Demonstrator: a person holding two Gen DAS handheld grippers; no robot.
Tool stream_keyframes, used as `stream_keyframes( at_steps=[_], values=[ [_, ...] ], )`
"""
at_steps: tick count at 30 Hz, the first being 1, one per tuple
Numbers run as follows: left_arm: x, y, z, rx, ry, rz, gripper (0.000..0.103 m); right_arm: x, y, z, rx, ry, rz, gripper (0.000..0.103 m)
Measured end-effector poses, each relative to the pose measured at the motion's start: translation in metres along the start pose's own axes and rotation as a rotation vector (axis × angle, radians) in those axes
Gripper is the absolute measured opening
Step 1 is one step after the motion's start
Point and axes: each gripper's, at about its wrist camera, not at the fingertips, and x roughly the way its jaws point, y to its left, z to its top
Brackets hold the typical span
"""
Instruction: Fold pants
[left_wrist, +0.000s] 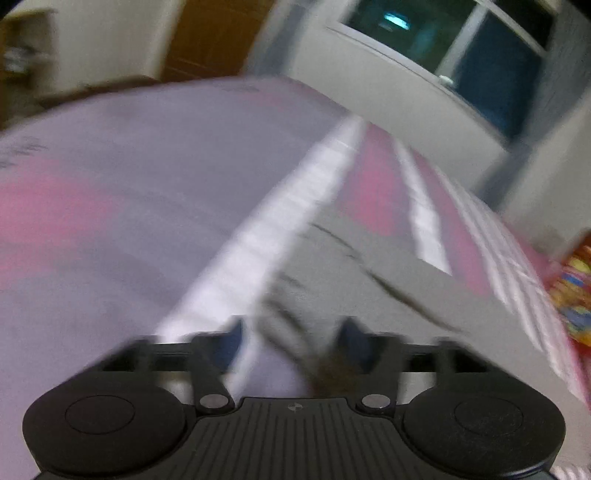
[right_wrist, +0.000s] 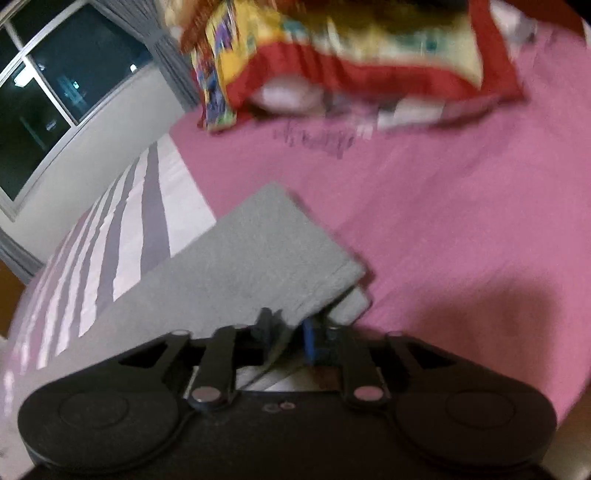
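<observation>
— On the bed (left_wrist: 110, 184), what does the left view give?
— Blurred grey pants (left_wrist: 351, 266) ahead of the left gripper (left_wrist: 291, 339); fingers parted, cloth between them, grip unclear. A window (left_wrist: 480, 55) behind.
— And the right view?
— Pants (right_wrist: 240, 258) folded on the pink sheet (right_wrist: 443, 184); right gripper (right_wrist: 288, 332) narrow, pinching their near edge. Only here: a bright quilt (right_wrist: 351, 55).
</observation>
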Motion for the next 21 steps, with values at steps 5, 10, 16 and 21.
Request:
stream_keyframes(
  at_steps=[5,10,16,21],
  values=[
    [-0.037,-0.056,-0.017,0.202,-0.113,-0.073,0.064,-0.030,0.053,-0.020,-0.225,-0.042,0.099,0.023],
    [-0.008,-0.149,-0.047,0.405,-0.003,-0.261,0.064,-0.004,0.144,-0.070,-0.505,0.118,0.333,0.021],
    [0.068,-0.186,-0.060,0.482,0.162,-0.188,0.066,0.052,0.200,-0.091,-0.560,0.195,0.190,0.020],
    [0.051,-0.186,-0.028,0.411,0.132,-0.255,0.066,0.041,0.247,-0.083,-0.599,0.186,0.256,0.024]
  ],
)
